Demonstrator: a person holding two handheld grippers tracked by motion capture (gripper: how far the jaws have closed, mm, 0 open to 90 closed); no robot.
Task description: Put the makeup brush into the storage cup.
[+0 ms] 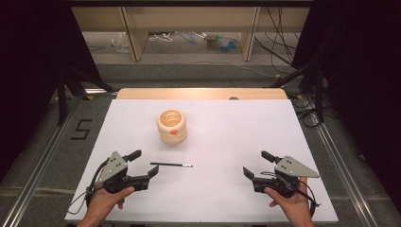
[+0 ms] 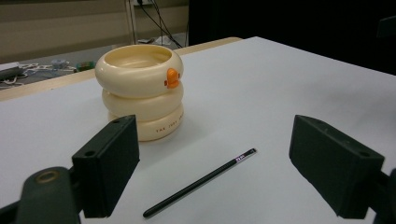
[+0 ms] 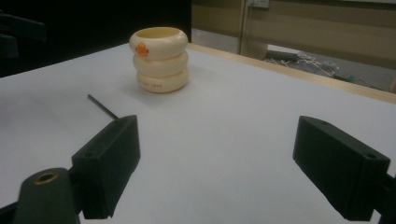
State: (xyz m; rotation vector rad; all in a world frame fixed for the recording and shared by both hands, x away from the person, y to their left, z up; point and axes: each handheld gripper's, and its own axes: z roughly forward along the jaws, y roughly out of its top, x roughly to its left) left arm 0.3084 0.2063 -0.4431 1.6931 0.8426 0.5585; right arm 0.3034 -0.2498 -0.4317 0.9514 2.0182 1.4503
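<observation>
white table [image 1: 246, 142], pencil [image 1: 171, 164] beside left gripper [image 1: 144, 165] (open)

On the table [image 1: 265, 137] a ringed cup [image 1: 171, 126] stands upright toward the far side, ahead of the left tongs [image 1: 146, 164] and a little to their right. A pencil [image 1: 171, 164] lies flat between that cup and the left tongs (just beside their jaw tips, not touching them). The right tongs [image 1: 255, 164] sit well apart from both, with the pencil off to their left and the cup farther ahead and left. Both tongs rest near the table's near edge, jaws spread wide.
</observation>
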